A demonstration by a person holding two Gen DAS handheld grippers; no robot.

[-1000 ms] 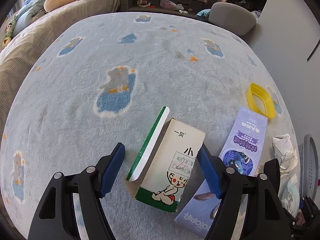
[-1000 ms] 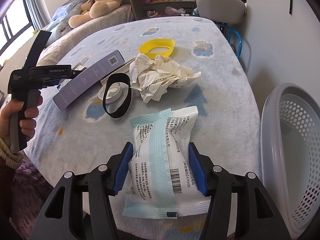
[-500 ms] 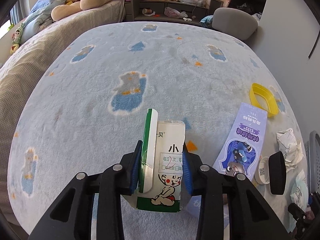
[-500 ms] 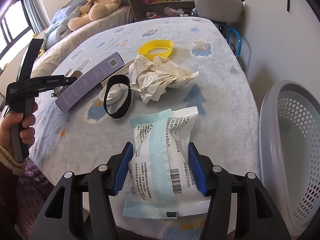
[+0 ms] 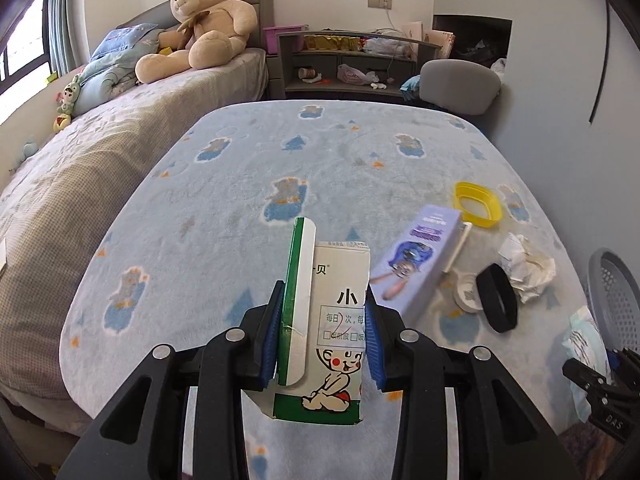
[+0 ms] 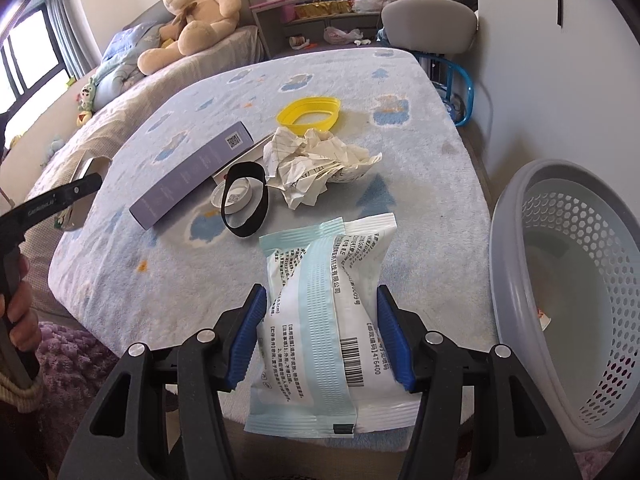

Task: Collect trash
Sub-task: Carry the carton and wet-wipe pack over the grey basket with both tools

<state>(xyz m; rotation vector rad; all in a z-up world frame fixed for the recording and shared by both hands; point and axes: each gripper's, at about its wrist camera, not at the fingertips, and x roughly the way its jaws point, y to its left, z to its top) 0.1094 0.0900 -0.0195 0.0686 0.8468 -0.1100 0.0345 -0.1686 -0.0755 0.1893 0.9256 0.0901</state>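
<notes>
My left gripper (image 5: 322,332) is shut on a white and green medicine carton (image 5: 328,320) with a cartoon baby, lifted above the blue blanket-covered table (image 5: 240,184). My right gripper (image 6: 320,332) is shut on a pale blue and white plastic packet (image 6: 324,320), held over the table's near edge beside the grey perforated basket (image 6: 568,280). On the table lie a purple box (image 6: 192,178), a black band (image 6: 244,204) around a small white lid (image 6: 236,196), crumpled paper (image 6: 316,164) and a yellow plastic ring (image 6: 308,114). The left gripper (image 6: 60,200) and the hand holding it show at the right wrist view's left edge.
A bed (image 5: 80,168) with a large teddy bear (image 5: 200,24) flanks the table on the left. A grey chair (image 5: 456,84) and a cluttered shelf (image 5: 352,60) stand behind the table. The basket sits off the table's right side.
My left gripper closed on the carton, then rose and tilted up with it. The right gripper kept its hold on the packet and barely shifted toward the basket.
</notes>
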